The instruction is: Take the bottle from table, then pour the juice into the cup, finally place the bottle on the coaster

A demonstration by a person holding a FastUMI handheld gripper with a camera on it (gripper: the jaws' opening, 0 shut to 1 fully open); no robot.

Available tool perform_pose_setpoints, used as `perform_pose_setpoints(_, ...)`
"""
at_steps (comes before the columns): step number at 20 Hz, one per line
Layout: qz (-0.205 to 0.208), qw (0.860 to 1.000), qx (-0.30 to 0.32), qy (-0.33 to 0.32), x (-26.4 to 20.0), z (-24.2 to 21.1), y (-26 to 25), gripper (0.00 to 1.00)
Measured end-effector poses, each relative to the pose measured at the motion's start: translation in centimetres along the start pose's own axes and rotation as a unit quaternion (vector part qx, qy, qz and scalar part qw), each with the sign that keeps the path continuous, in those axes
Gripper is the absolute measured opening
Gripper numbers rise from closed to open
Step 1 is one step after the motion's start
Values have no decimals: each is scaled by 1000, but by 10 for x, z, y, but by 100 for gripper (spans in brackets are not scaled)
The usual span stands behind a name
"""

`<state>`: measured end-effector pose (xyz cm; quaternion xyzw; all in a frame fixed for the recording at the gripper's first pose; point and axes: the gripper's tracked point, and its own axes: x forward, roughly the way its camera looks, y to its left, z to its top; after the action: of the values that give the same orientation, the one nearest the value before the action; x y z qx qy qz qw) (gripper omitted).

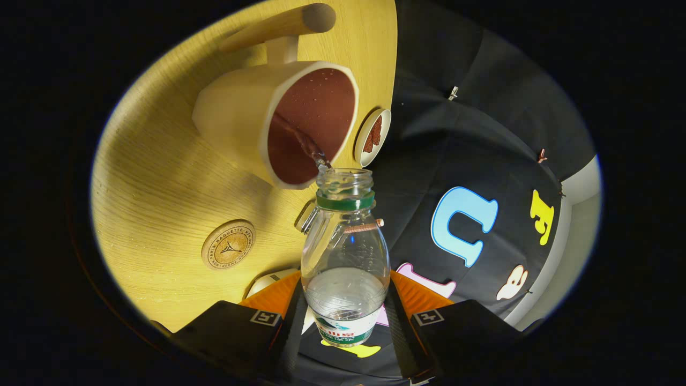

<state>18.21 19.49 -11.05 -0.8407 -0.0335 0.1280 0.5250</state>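
Note:
A clear plastic bottle (345, 252) with a green neck ring and no cap sits between my fingers, and my gripper (345, 316) is shut on its lower body. The whole scene looks tilted. A thin dark stream runs from the bottle's mouth into the cream cup (278, 120) just beyond it. The cup has a wooden handle (278, 26) and holds reddish-brown juice. Little liquid shows inside the bottle. A round wooden coaster (228, 244) lies on the table to the left of the bottle, apart from the cup.
The light wooden table (155, 177) ends in an edge right beside the cup. A small white dish (372, 136) with something brown in it stands at that edge. A small pale object (268, 280) lies near my left finger. The black cloth wall hangs beyond.

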Motion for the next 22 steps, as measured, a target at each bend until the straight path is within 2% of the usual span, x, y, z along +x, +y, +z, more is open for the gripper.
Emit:
perform_pose_setpoints(11, -14, 998, -53, -18, 6, 5, -7, 74)
perform_pose_setpoints(22, -36, 990, -120, -58, 7, 23, -22, 74)
